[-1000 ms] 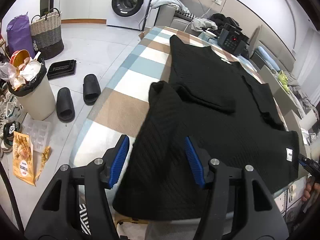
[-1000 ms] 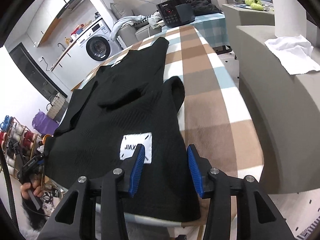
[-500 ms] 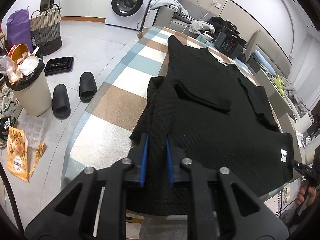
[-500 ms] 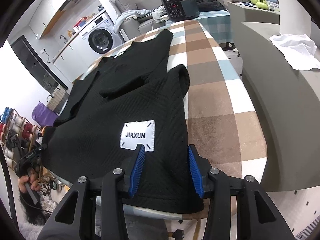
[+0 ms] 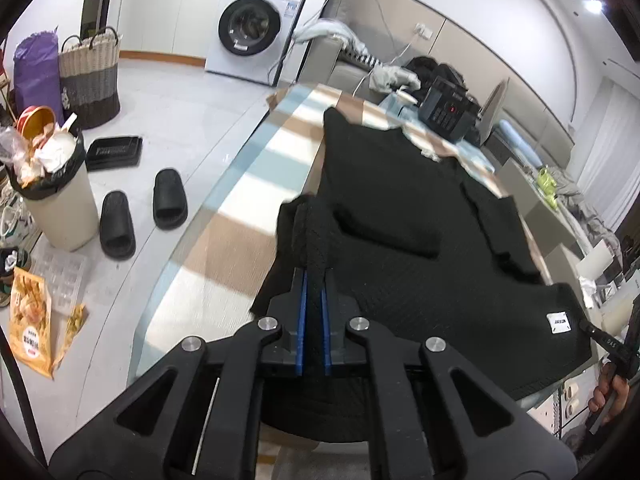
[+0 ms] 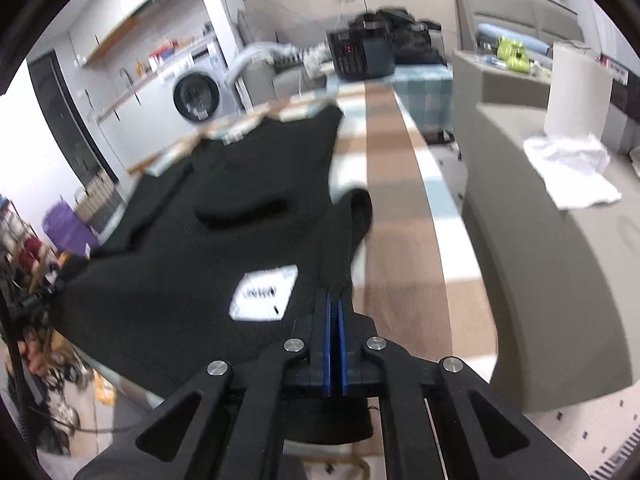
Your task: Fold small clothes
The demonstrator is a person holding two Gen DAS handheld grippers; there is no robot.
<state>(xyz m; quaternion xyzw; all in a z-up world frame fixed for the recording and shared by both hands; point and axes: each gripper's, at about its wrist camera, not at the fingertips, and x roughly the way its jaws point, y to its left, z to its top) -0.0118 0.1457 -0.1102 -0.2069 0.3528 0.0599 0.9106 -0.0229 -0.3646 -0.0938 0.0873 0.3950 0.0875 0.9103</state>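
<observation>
Black knit sweater [image 5: 404,240] spread flat across a table [image 5: 224,248] covered in a brown, white and blue checked cloth, hem toward the cameras, neckline toward the far end. White sewn label [image 6: 266,292] on the hem area, lettering blurred in the right wrist view. Sleeves folded in over the body — one lying as a dark band across the chest.

Left gripper [image 5: 314,276] clamped on the sweater's near corner at its left edge, blue pads pressed together with a ridge of knit pinched up between them. Right gripper [image 6: 334,300] likewise clamped on the opposite near corner, just beside the label, fabric pulled into a raised fold running away from the jaws. Both sets of jaws just closed onto the cloth.

Beyond the sweater, at the table's far end, a black appliance with a button panel [image 5: 448,114]. Front-loading washing machine [image 5: 250,32] against the back wall. On the floor to the left: a pair of black slippers [image 5: 140,212], an overfilled bin [image 5: 52,192], a woven basket [image 5: 90,76]. On the grey counter to the right — a paper towel roll [image 6: 576,92] and a crumpled white cloth [image 6: 572,172].
</observation>
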